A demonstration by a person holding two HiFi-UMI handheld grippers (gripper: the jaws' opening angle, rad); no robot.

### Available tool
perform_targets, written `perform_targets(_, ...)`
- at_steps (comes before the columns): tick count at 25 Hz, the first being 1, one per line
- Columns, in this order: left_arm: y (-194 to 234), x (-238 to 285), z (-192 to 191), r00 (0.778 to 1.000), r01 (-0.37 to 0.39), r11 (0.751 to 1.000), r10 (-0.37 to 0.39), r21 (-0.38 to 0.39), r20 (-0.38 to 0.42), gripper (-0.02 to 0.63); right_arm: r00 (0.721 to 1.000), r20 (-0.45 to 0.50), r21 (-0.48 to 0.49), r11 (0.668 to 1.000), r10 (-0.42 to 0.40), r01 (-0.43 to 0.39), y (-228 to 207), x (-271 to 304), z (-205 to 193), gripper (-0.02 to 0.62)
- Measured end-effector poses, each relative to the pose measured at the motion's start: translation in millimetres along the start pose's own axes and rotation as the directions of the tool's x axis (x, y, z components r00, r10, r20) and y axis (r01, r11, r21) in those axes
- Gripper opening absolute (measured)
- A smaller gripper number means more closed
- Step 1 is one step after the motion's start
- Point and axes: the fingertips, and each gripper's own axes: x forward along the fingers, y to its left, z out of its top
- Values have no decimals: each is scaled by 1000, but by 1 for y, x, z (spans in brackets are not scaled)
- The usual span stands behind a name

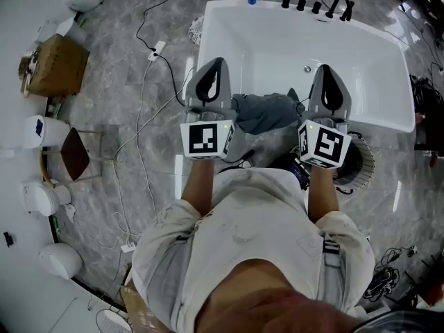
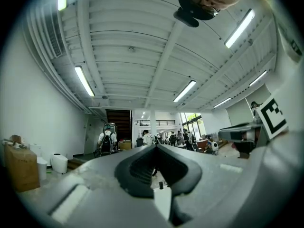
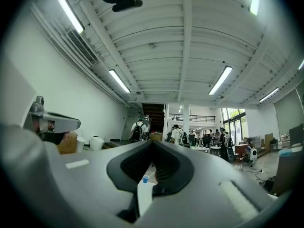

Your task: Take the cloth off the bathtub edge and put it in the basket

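The grey cloth [image 1: 267, 111] lay slumped over the near edge of the bathtub [image 1: 208, 40], between my left tongs [image 1: 214, 68] and right tongs [image 1: 327, 71], both shut tight and holding nothing. I judged it light, soft and floppy, best pinched at a raised fold. The basket [image 1: 362, 159] stood close by my right tongs, and the cables [image 1: 142, 109] lay well off left.

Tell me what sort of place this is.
Probably a mock bathroom staged in a big open hall: a freestanding bathtub on marbled floor, loose cables beside it, strip lights on a high ceiling over distant people.
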Motion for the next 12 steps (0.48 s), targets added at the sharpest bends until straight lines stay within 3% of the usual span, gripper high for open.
perform_targets(12, 1, 15, -30, 998, 8, 1000, -9, -21, -61, 0, 998, -66, 59, 998, 4, 0, 2, 21, -39, 3)
